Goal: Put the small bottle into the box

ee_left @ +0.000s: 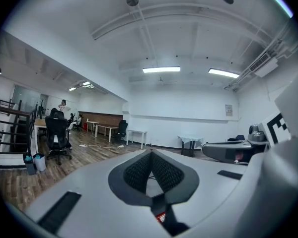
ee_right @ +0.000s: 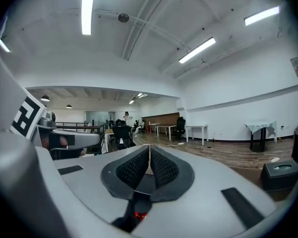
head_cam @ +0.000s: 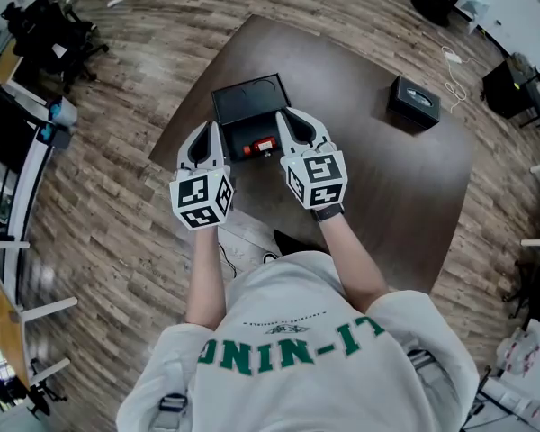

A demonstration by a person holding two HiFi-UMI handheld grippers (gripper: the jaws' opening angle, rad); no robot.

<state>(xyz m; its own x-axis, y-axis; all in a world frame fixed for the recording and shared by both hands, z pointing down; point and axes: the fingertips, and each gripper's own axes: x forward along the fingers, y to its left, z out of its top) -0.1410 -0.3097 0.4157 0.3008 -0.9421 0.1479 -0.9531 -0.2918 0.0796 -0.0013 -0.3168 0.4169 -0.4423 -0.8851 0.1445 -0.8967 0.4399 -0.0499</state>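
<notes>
Stretching both forearms forward over the dark brown table (head_cam: 378, 196), a person is holding the left gripper (head_cam: 215, 126) and the right gripper (head_cam: 280, 113) side by side, each with its ribbed black pads pressed together on nothing. Between them the small bottle (head_cam: 264, 145), a red-and-white speck too small to read, is lying in the open black box (head_cam: 243, 106). Pale sweatshirt sleeves are covering the upper arms.

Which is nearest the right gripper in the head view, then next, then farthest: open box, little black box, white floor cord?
1. Open box, right beside the right gripper.
2. Little black box, on the table's right side.
3. White cord, on the floor beyond it.
</notes>
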